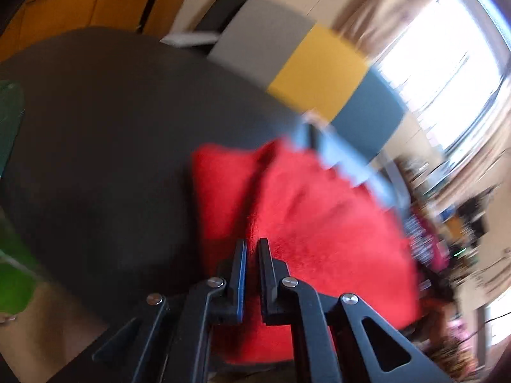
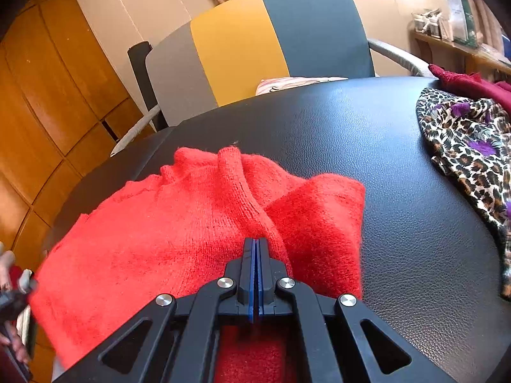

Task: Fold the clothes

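A red knitted sweater [image 2: 179, 223] lies partly folded on the black leather tabletop [image 2: 367, 146], its neck band running up the middle. My right gripper [image 2: 255, 242] sits low over the sweater's near part with its jaws pressed together; nothing shows between the pads. In the blurred left wrist view the same sweater [image 1: 319, 223] lies in front of my left gripper [image 1: 252, 242], whose jaws stand slightly apart over the cloth with nothing between them. The left gripper also shows at the left edge of the right wrist view [image 2: 12, 300], at the sweater's left end.
A leopard-print garment [image 2: 469, 146] and a dark red cloth [image 2: 463, 79] lie at the table's right side. A chair [image 2: 255, 41] with grey, yellow and blue back stands behind the table. Green cloth [image 1: 12, 274] shows at the left. Wooden cupboards [image 2: 48, 95] stand to the left.
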Motion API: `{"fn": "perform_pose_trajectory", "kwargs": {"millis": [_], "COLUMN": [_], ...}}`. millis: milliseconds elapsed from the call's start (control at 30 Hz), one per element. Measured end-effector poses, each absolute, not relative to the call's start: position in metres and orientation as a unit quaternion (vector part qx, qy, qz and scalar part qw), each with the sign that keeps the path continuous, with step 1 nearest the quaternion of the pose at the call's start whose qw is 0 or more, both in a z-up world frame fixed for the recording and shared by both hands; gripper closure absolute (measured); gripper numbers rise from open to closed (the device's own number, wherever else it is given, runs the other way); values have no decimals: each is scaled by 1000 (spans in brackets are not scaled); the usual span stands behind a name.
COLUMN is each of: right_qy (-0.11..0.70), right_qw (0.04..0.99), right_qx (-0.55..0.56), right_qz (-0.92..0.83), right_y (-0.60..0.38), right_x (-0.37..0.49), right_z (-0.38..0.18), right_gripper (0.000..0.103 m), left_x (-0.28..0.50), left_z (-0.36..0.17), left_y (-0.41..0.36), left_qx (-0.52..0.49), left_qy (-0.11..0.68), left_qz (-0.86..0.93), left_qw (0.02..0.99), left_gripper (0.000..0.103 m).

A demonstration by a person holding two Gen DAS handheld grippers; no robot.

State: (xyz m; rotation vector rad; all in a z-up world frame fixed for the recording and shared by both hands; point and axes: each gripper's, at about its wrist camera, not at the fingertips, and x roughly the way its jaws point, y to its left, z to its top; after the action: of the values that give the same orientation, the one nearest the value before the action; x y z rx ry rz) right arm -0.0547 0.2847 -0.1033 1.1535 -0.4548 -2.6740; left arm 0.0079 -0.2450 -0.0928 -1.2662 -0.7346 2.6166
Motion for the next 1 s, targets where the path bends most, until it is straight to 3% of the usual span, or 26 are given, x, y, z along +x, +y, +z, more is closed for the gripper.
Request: {"fn": "perform_pose_trajectory", "kwargs": {"millis": [233,267,367,400,467,567,700,767,833,900,1000], "right_qy": [-163,-163,-147,-136,-96,-34,-3,-33,-101,-180,-206], "right_qw": [106,108,118,129,159,188,160,124,99,100,106], "right_qx": [392,392,357,346,344,379,421,429,428,418,415], "right_qz": [-899,-899,-915,-919,-920,-906,-893,-894,-893,-885,-880], "right_y": [287,286,272,264,240,202,193,215,246,273,281], "right_x": [-56,-56,-46,-45,-52,-76,-106,-116,-121,-122,-123], "right_z": [-96,-93,-68,-60,-50,-58,-85,-96,-106,-116,-119], "right_gripper": [99,94,66,65,67,78,81,82,101,103,103], "left_x": [10,12,9,7,-13,-40,-68,-68,-64,-59,-54], "left_z": [-82,-78,-61,-55,-52,-61,-90,-97,-101,-102,-101], "left_y": [-249,-252,-245,-242,-219,-182,-171,-180,-183,-179,-174], "left_qx": [-397,-387,-352,-341,-346,-374,-412,-402,-390,-379,-372], "left_qy": [-262,-265,-250,-245,-218,-179,-160,-193,-195,-177,-161], "left_qz": [877,882,901,907,911,905,894,891,894,903,910], "left_qw": [67,54,41,37,56,94,77,89,98,98,89], "left_gripper": [94,94,92,88,88,88,84,85,86,86,86]}}
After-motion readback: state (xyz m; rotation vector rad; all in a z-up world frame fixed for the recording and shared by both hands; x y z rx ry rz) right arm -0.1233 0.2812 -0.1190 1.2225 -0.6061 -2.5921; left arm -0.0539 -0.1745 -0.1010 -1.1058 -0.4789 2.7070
